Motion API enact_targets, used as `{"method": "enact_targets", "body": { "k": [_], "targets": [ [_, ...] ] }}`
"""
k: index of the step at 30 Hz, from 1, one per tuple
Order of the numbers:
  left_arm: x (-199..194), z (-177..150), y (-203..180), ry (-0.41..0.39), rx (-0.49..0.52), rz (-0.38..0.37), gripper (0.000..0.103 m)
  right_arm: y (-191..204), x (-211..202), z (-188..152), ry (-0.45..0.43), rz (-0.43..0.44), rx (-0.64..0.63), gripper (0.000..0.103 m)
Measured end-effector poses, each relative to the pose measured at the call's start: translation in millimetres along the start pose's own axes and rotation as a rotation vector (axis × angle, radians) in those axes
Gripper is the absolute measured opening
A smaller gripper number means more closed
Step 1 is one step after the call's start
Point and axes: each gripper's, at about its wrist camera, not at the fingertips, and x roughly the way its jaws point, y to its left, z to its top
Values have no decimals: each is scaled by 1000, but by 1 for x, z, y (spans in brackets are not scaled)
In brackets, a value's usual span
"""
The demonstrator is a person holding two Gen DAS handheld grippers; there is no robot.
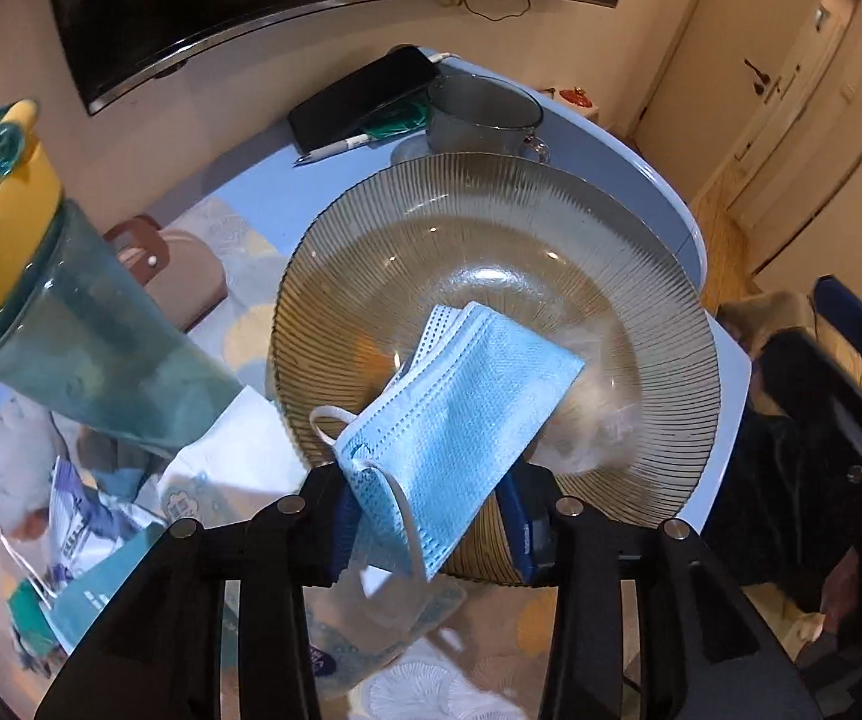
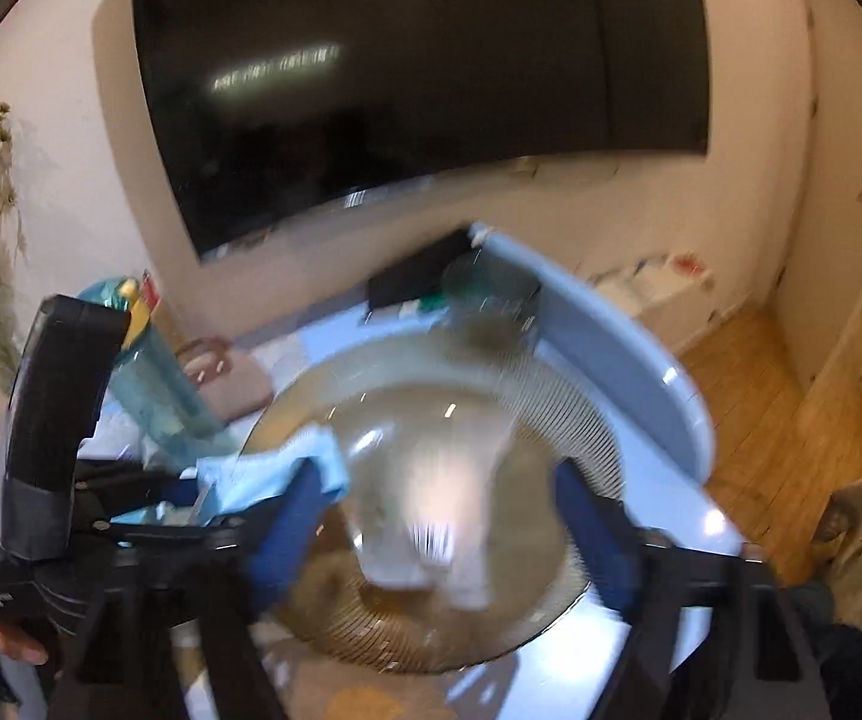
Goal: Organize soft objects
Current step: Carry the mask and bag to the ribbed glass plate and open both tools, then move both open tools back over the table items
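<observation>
A large ribbed glass bowl (image 1: 491,228) stands on the pale blue table (image 1: 641,180), its wide fluted rim amber-tinted and its smooth centre clear. Over its near rim the left gripper (image 1: 431,516) carries a folded blue face mask (image 1: 461,402), which hangs between the two blue-padded fingers (image 1: 344,531); the mask's upper part reaches out over the bowl's inside, and a white ear loop (image 1: 329,420) curls off its left edge. The jaws stand fairly narrow, and whether the pads press on the mask cannot be told, since the cloth covers the gap. Deeper in the bowl, beside the mask, lies something whitish and crumpled (image 1: 587,420), too blurred to name. In the right wrist view the right gripper (image 2: 437,522) hovers over the same bowl (image 2: 581,408) with its blue fingers (image 2: 593,528) spread wide and nothing between them; a pale, streaked object (image 2: 431,540) sits on the bowl's floor under that gap, and the mask (image 2: 287,462) shows at the left rim. Behind the bowl a grey glass cup (image 1: 479,114) stands upright, with no contents to be seen. A teal water bottle (image 1: 89,330) with a yellow collar leans into the left of the view, and a dark phone (image 1: 365,96) and a pen (image 1: 335,147) lie near the cup.
</observation>
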Motion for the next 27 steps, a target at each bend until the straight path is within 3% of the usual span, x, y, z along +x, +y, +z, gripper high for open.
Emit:
{"method": "enact_targets", "body": {
  "k": [2,5,6,18,22,27],
  "targets": [
    [-5,-4,6,-11,-7,3,46,2,-2,-2,-3,-6,-30,86],
    [-11,-10,12,-34,-35,-21,72,2,2,-6,31,8,-40,86],
    [-14,-12,14,-44,-43,-44,76,2,2,-8,39,12,-38,86],
    [-39,-40,32,-88,-103,-124,76,15,-9,-25,65,71,-12,86],
    [-58,-67,58,-131,-179,-129,76,31,-8,-30,83,134,5,86],
    [-93,-119,110,-238,-348,-82,76,66,-2,-33,111,260,11,86]
  ]
}}
